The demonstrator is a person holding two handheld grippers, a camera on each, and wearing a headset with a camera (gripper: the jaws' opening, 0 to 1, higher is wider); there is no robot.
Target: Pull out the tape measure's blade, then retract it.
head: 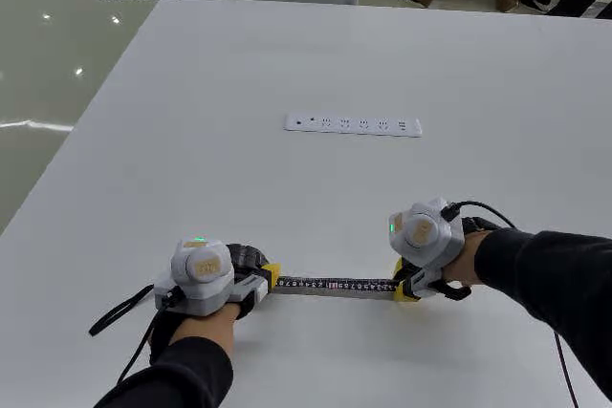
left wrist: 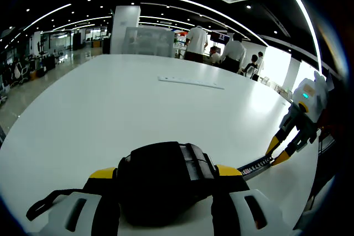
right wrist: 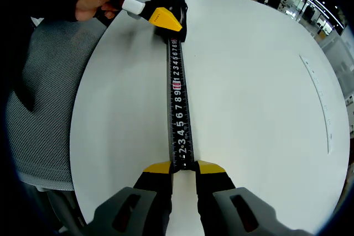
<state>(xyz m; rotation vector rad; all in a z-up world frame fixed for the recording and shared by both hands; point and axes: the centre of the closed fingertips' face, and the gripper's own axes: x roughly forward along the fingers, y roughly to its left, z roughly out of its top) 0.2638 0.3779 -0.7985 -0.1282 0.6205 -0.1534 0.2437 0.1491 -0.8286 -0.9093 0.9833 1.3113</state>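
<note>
- Left claw [head: 260, 280]: closed around the black-and-yellow tape measure case [head: 245, 259], which sits low over the near part of the white worktop [head: 287, 64], in front of the person's left hand. In the left gripper view the case [left wrist: 166, 181] sits between the two jaws.
- Right claw [right wrist: 182, 168]: its yellow tips are closed on the free end of the blade [right wrist: 178, 109], just beside the case end of the span in scale terms but well apart from the case itself. In the head view the right claw [head: 403, 289] lies to the person's right.
- Blade [head: 335, 285]: drawn partly out, it spans the gap between the two claws, straight and low over the worktop.
- Step in hand, as judged: the span is under tension between the claws. Done well, the right claw travels only along the blade's own line while the left claw holds the case fixed. Any sideways or upward drift would likely buckle or twist the strip. For the return, the tip is best fed back slowly, not released to snap.
- Orientation: the blade's long axis runs left to right across the head view. The printed face is up, the case mouth faces the person's right, and the tip points right.
- Background: a white power strip [head: 352, 125] lies farther back, well apart from the work.
</note>
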